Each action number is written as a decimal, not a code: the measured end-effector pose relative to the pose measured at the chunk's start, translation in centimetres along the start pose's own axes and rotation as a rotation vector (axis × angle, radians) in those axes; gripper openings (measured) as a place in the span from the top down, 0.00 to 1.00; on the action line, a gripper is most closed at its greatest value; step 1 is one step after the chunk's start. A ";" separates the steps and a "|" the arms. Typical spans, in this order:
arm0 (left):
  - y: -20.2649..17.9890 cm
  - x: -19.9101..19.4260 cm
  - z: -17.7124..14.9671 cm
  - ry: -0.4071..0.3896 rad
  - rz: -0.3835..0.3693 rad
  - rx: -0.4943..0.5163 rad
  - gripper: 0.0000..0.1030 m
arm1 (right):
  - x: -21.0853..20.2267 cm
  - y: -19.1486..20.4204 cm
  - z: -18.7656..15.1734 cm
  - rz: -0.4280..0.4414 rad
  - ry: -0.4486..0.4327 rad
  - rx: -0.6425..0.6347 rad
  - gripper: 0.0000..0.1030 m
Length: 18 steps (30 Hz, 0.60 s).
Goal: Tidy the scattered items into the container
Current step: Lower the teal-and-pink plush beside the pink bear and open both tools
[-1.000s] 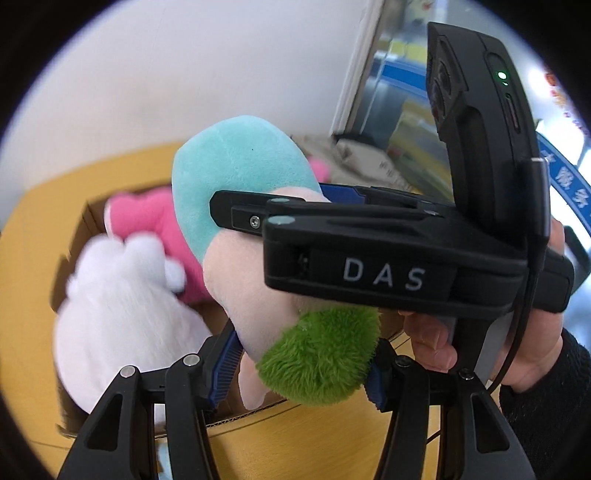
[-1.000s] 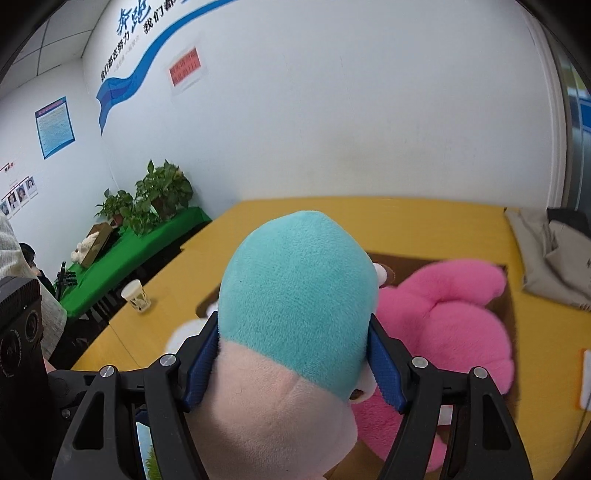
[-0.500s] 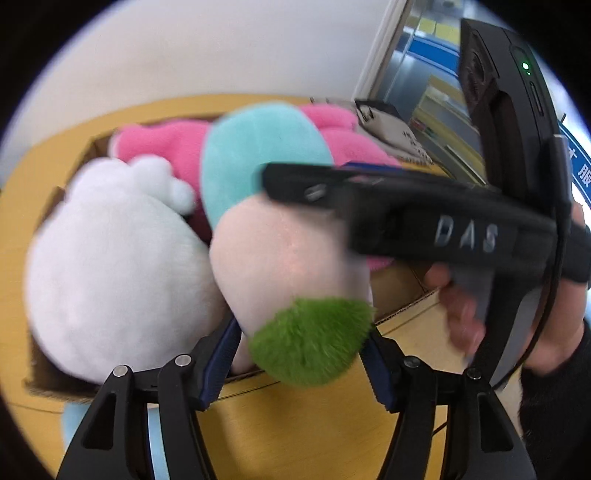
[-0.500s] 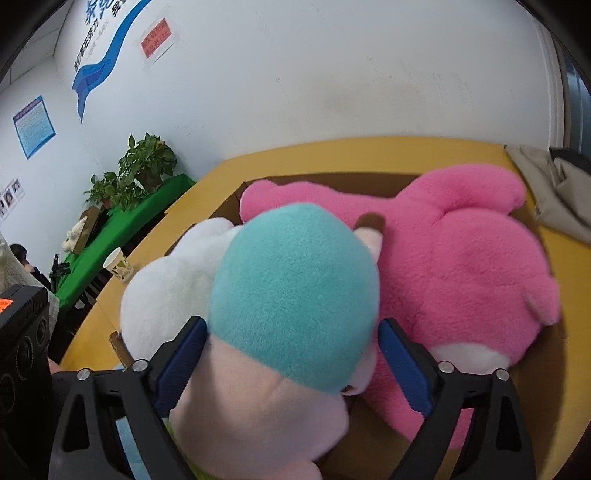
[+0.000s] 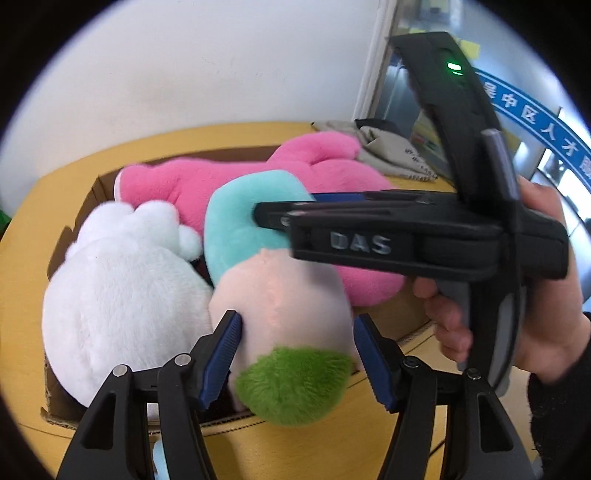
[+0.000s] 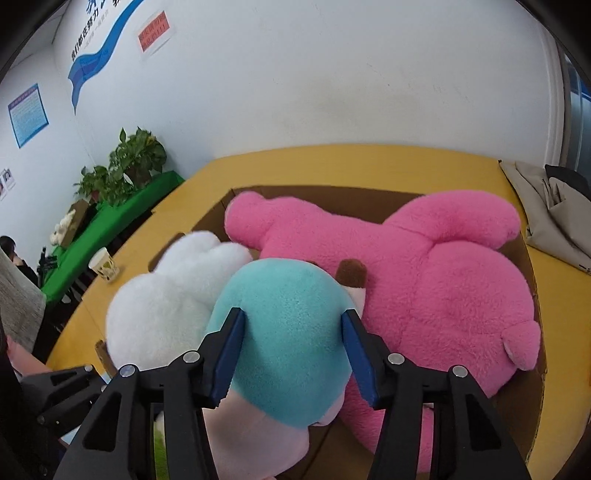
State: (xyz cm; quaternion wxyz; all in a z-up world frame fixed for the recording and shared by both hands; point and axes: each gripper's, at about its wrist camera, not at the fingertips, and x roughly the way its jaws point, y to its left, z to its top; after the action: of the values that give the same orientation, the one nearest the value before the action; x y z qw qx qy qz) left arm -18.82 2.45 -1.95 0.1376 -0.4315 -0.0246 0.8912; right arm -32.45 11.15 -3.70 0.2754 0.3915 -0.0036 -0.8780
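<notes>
White plush (image 5: 122,314) hides box's (image 5: 92,192) left wall, wall sign (image 6: 153,35) text unreadable

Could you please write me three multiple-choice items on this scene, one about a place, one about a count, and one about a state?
1. Where does the pink plush lie?
A. Inside the cardboard box
B. On the green cloth by the plants
C. On the floor

2. How many plush toys are in or over the box?
A. One
B. Three
C. Five

3. What is between the right gripper jaws?
A. Nothing
B. A paper cup
C. The turquoise top of the turquoise-and-peach plush

Answers:
1 A: the box walls surround the pink plush on the yellow table.
2 B: the pink plush, the white plush and the turquoise-and-peach one.
3 C: both blue pads sit against its turquoise top, while the left gripper brackets its peach lower half.
</notes>
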 end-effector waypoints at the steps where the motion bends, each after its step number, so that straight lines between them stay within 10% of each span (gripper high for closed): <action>1: 0.4 0.4 -0.1 0.008 -0.014 -0.023 0.33 | 0.3 -0.2 -0.2 0.009 0.007 0.008 0.44; 5: 2.4 1.0 -0.2 0.043 -0.097 -0.131 0.27 | -0.2 -0.9 -0.3 0.028 0.005 0.065 0.40; 11: 2.4 -5.0 -0.6 -0.096 -0.063 -0.153 0.29 | -7.3 0.5 -1.4 0.016 -0.127 0.032 0.03; 18: 0.7 -2.4 -0.9 -0.042 0.047 -0.045 0.32 | -8.1 1.1 -3.1 -0.065 -0.094 0.043 0.07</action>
State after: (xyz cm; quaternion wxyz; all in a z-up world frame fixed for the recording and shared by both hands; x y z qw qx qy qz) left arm -16.90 1.10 -0.80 0.1063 -0.4164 -0.0376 0.9022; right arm -25.40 14.85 -0.02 0.2377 0.3557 -0.0225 -0.9036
